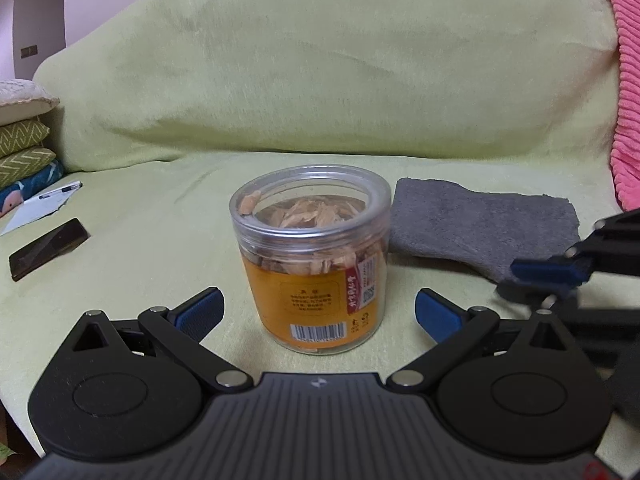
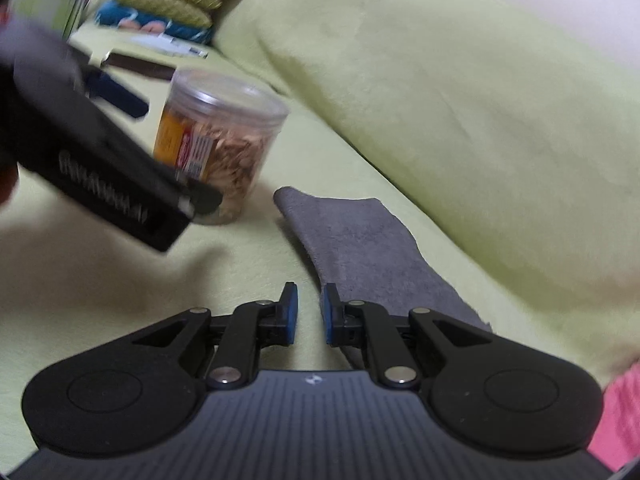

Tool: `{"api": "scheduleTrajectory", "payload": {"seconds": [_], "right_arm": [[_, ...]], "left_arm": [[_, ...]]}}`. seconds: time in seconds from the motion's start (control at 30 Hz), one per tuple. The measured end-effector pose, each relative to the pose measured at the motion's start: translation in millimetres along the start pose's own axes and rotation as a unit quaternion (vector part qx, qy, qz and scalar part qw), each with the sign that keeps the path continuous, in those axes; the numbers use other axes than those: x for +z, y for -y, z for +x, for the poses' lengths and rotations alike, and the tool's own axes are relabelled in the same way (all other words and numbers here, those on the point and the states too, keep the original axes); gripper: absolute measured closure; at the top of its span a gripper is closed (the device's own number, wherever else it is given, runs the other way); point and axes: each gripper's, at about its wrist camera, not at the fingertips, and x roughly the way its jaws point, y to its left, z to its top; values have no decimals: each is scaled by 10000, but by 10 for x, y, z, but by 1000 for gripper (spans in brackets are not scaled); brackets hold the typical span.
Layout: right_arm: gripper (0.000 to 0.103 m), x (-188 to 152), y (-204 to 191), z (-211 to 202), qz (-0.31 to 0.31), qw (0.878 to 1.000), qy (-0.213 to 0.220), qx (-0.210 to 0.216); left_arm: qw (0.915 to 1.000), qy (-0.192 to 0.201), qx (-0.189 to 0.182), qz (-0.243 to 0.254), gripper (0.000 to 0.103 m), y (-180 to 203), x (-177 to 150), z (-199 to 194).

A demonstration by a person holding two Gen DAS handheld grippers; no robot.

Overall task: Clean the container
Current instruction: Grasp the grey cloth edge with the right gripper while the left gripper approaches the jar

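Left tool [image 1: 320, 312] wide apart, jar [image 1: 314, 256] upright, lid up

Both views are being lit dimly and softly, with faint shadows. Edges are being bent by fisheye distortion. The left gripper [image 2: 100, 152] is being smeared by motion blur in the right wrist view.

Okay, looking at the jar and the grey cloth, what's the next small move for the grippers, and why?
Probably ease the right gripper forward onto the grey cloth and close. Its jaws stand slightly apart at the cloth's near edge, holding nothing, while the left gripper, wide open, already faces the jar.
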Motion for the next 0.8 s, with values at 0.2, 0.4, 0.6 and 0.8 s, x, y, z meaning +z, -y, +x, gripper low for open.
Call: {"api": "scheduleTrajectory", "payload": {"seconds": [0.2, 0.4, 0.6, 0.8], "right_arm": [[95, 80, -76, 159, -530, 9985, -3, -137], [95, 159, -153, 318, -1059, 9940, -6, -274], [95, 45, -223, 468, -1242, 9908, -32, -540], [95, 23, -195, 487, -1144, 9916, -22, -603]], "left_arm": [[9994, -12, -116, -331, 1, -127, 17, -1], [9993, -50, -114, -363, 1, -175, 3, -2], [9995, -37, -101, -312, 1, -170, 10, -1], [9994, -77, -134, -296, 1, -205, 6, 24]]}}
